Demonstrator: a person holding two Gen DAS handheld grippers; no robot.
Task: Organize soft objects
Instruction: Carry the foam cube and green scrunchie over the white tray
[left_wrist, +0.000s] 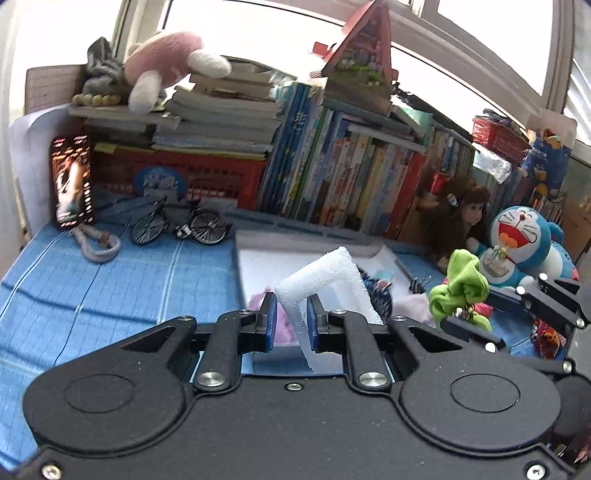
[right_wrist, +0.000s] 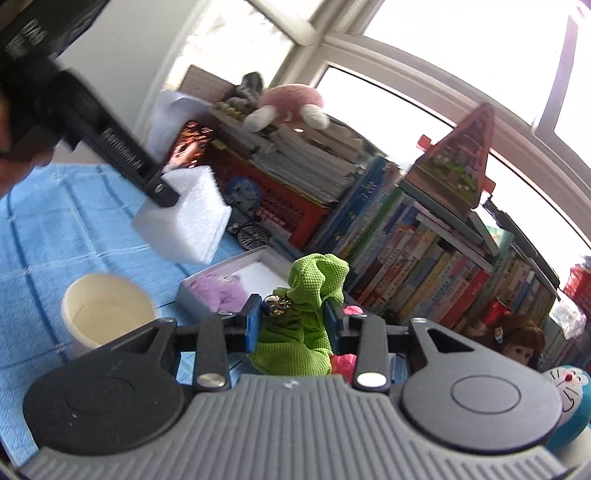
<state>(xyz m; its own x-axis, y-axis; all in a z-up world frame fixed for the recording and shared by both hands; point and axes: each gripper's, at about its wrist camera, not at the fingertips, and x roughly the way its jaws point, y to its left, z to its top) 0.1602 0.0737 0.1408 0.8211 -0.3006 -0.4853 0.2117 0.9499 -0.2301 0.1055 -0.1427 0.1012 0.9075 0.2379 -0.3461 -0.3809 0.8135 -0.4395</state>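
**Ana:** Between the blue pads of the left gripper (left_wrist: 291, 319), in the left wrist view, a white foam block (left_wrist: 325, 280) is pinched, the jaws nearly together on its thin lower edge. Agreed?

**Ben:** Yes, clamped on it. The foam is a bent, L-like slab with a grainy, porous face. One arm runs up and to the right away from the claw; the other drops back down between the pads.

**Ana:** And below it?

**Ben:** A shallow white box (left_wrist: 251, 236) on the blue quilted cloth (left_wrist: 92, 295), with something fluffy and lilac (left_wrist: 258, 301) just beside the left pad. At right, the right gripper (left_wrist: 476, 317) comes in, a lime-green fabric piece (left_wrist: 461, 284) bunched at its tips.

**Ana:** Over to the right wrist view, then.

**Ben:** The right gripper (right_wrist: 291, 317) is closed on that green fabric piece (right_wrist: 314, 291). It is a knobbly, waffle-weave cloth, crumpled, with its long axis standing roughly upright between the pads: a peak pokes above them and folds hang below. A small metal charm (right_wrist: 277, 304) sits against the left pad.

**Ana:** Does the foam show here?

**Ben:** Upper left, in the tip of the left gripper (right_wrist: 164, 194), off the cloth. From this side the foam block (right_wrist: 188, 218) looks boxy and smooth-sided with a rough top. Under it stand a cream paper cup (right_wrist: 107, 317), upright, and the white box (right_wrist: 229, 264) with the lilac fluff (right_wrist: 219, 291) in its near corner.
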